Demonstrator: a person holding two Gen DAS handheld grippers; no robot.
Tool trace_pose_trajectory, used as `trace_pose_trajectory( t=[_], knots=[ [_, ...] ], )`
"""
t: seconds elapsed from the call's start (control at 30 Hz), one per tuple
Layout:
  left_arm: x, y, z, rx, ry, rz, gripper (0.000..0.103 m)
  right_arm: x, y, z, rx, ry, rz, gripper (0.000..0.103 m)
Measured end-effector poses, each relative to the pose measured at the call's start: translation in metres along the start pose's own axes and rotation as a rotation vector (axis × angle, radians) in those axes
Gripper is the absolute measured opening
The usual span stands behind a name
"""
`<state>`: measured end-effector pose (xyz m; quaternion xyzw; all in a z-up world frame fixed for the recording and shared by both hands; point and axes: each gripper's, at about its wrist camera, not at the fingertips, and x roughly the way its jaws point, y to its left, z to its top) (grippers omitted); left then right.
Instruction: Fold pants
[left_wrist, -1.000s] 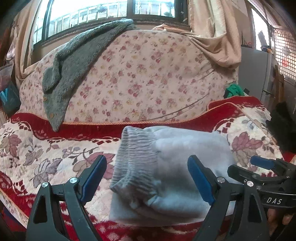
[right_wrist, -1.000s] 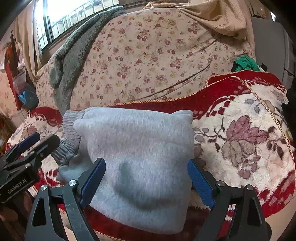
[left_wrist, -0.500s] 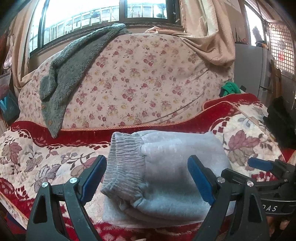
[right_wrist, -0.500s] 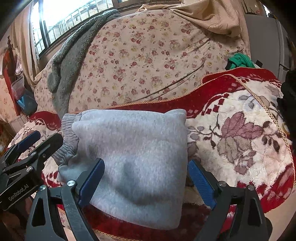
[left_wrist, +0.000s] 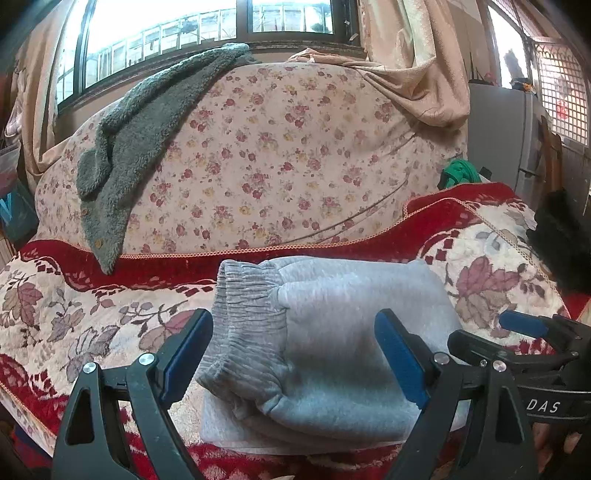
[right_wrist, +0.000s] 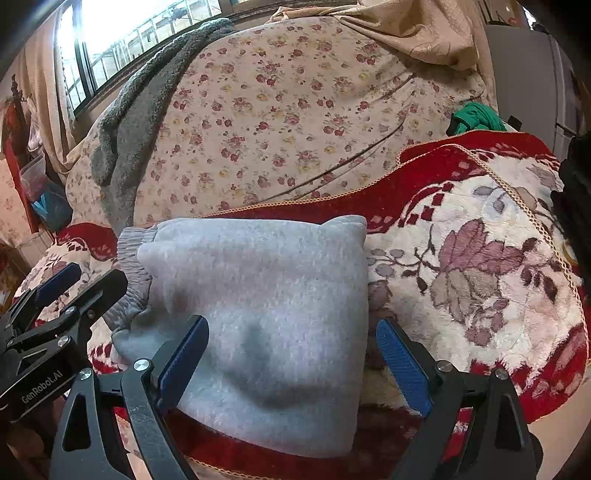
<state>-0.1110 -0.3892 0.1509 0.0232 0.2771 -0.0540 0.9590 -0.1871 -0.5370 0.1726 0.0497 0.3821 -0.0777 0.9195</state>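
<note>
Both wrist views are aimed forward and downward from close above the sofa seat; the folded grey pants (left_wrist: 332, 332) (right_wrist: 266, 314) are shared, seen from opposite ends.

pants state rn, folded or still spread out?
Folded. The grey pants lie as a compact stacked bundle on the sofa blanket, ribbed waistband bunched at one end, layered edges showing underneath. No leg trails out.

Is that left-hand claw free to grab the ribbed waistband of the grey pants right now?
Probably yes. The left gripper is open, the ribbed waistband lies right before its fingers, and nothing covers it. The right gripper hovers further along the folded pants.
</note>
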Motion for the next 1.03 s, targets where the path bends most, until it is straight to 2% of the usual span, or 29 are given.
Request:
trace_pose_trajectory(
  t=[0.8,0.9,1.03],
  knots=[
    [0.0018,-0.0016,-0.0003,0.003,-0.004,0.004,0.089,0.0029,-0.0034,0.0012,-0.003,0.016,-0.001,0.095],
    [0.0024,-0.0038,-0.0040,0.027,-0.021,0.005,0.089,0.0071,-0.0044,0.0014,-0.007,0.023,-0.001,0.095],
    [0.0050,0.0015,-0.0054,0.015,0.000,-0.015,0.089,0.0072,-0.0037,0.0009,-0.008,0.025,-0.002,0.095]
  ],
)
